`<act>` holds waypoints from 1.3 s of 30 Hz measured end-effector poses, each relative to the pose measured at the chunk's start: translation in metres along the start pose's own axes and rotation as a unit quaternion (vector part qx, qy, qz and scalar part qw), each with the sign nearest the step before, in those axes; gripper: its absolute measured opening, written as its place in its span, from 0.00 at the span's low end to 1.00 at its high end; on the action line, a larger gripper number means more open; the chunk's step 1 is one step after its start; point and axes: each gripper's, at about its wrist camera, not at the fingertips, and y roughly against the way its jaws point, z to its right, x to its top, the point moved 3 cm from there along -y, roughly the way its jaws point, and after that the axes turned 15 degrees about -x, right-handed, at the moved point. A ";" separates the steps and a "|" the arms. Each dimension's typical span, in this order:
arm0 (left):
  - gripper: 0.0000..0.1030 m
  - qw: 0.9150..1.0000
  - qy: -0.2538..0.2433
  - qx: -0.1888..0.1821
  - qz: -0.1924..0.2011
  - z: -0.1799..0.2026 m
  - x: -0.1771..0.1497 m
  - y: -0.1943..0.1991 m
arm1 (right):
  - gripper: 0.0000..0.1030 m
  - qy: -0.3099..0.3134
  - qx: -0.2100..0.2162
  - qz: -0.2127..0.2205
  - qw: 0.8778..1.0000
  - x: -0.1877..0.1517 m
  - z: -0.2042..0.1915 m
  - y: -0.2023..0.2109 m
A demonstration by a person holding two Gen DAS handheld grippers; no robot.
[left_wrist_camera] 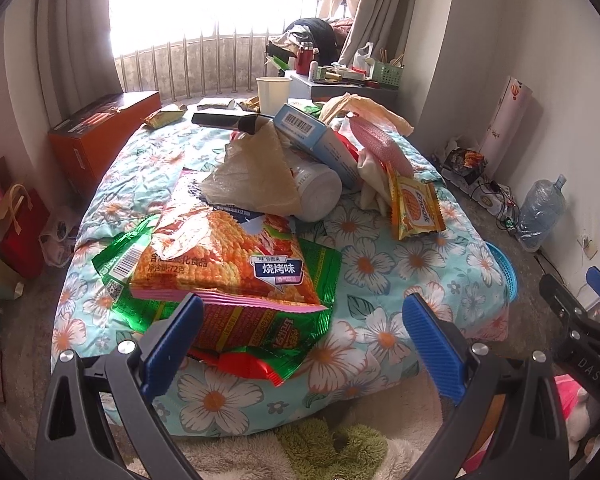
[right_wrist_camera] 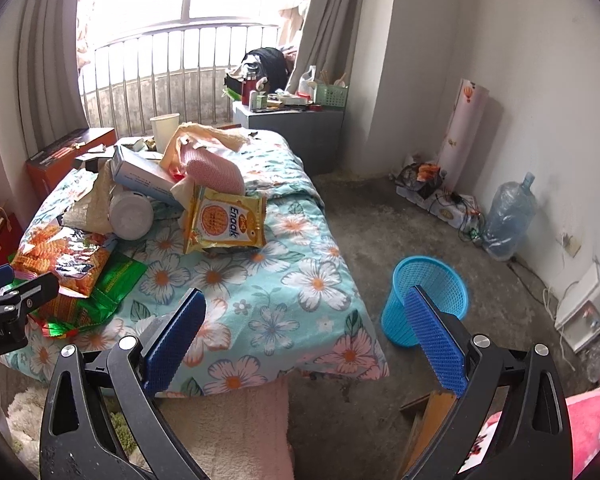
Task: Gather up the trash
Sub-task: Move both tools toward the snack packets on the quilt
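Observation:
Trash lies piled on a floral quilt (left_wrist_camera: pixel 380 264). Nearest is an orange snack bag (left_wrist_camera: pixel 228 256) on top of a green wrapper (left_wrist_camera: pixel 260 328). Behind them are a crumpled paper bag (left_wrist_camera: pixel 256 176), a white jar (left_wrist_camera: pixel 320 192), a blue-white box (left_wrist_camera: pixel 312 136), a yellow Enaak packet (left_wrist_camera: pixel 416 208) and a paper cup (left_wrist_camera: pixel 273 90). My left gripper (left_wrist_camera: pixel 304 332) is open, its left pad at the green wrapper's near edge. My right gripper (right_wrist_camera: pixel 304 332) is open over the quilt's corner. A blue mesh bin (right_wrist_camera: pixel 428 300) stands on the floor beside the bed.
An orange box (left_wrist_camera: pixel 100 136) sits at the bed's far left and a grey nightstand (right_wrist_camera: pixel 288 136) with clutter behind it. A water jug (right_wrist_camera: pixel 508 216), cables and a power strip (right_wrist_camera: pixel 452 208) line the right wall. Bags (left_wrist_camera: pixel 16 224) stand on the left floor.

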 end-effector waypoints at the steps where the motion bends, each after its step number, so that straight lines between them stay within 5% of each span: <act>1: 0.95 1.000 0.000 0.002 0.011 -0.002 0.003 0.004 | 0.92 -0.006 -0.002 0.013 1.000 0.006 0.000 0.003; 6: 0.95 0.997 -0.005 0.014 0.074 -0.023 0.026 0.028 | 0.92 -0.044 0.010 0.086 0.995 0.039 -0.003 0.016; 14: 0.95 0.991 0.026 -0.003 0.134 -0.096 0.039 0.053 | 0.92 -0.052 0.068 0.107 0.991 0.062 -0.043 0.025; 25: 0.95 0.987 0.070 -0.052 0.135 -0.176 0.023 0.044 | 0.92 -0.004 0.160 0.029 0.987 0.039 -0.105 -0.005; 31: 0.95 0.981 0.065 -0.112 0.147 -0.174 0.043 0.035 | 0.91 -0.016 0.207 -0.022 0.978 0.048 -0.125 -0.029; 39: 0.87 0.975 0.019 -0.169 0.142 -0.156 0.099 0.015 | 0.87 -0.032 0.238 -0.028 0.970 0.060 -0.136 -0.047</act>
